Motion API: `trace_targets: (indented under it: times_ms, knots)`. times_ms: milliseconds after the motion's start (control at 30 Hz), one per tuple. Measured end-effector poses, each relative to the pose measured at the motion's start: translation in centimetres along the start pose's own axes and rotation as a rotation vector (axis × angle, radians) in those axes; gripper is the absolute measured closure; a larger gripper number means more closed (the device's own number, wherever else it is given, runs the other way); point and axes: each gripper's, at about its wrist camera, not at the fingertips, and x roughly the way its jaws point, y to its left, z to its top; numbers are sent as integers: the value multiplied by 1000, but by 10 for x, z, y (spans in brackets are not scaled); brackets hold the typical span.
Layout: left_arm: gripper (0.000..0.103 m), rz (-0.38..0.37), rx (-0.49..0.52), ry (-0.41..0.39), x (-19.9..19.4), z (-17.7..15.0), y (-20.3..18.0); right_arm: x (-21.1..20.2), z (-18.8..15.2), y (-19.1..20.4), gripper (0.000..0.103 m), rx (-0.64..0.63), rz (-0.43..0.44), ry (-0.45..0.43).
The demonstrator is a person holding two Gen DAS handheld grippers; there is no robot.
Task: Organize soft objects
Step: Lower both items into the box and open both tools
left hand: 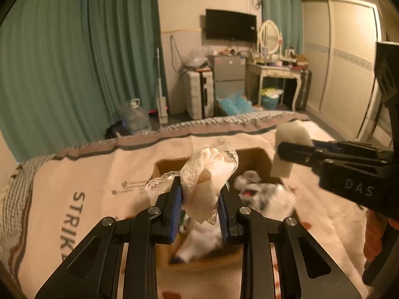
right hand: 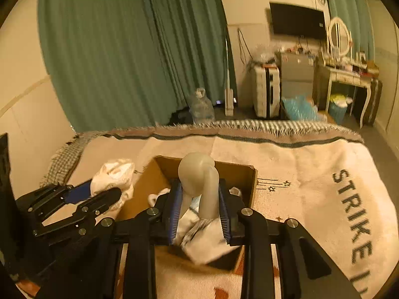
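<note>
1. The left tool is clamped on a bunched lace cloth, held in the air above the open box on the bed. The right tool is clamped on a pale foam piece, bent over on itself, also above the box.
2. Risk: a loose tail of the cloth hangs below the pads. On release it could catch on a pad and drag back out, or drape over the box wall instead of dropping inside.
3. Risk: the foam looks squeezed and folded. Let go, it may spring open and hop over the rim onto the bed.
4. Risk: both tools crowd the same opening, the right one just beside the left in the left view. Lowering them together could knock one against the other or tip the light cardboard wall.
5. The box already holds white and grey soft things, piled fairly high, so free depth seems limited.
6. Room: the bed around the box lies open on both sides. Its fringed far edge is well apart from the box, with floor clutter beyond.
</note>
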Motion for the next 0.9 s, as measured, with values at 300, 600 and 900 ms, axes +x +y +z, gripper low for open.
trace_targets:
  times_ms: [300, 600, 900]
  knots:
    - [74, -11, -9, 52, 75, -10, 2, 85, -6, -38, 69, 27, -56, 74]
    - [35, 35, -2, 29, 57, -14, -6, 62, -5, -49, 46, 43, -54, 9]
    - [34, 60, -7, -186, -97, 36, 2, -84, 26, -7, 46, -15, -89, -130]
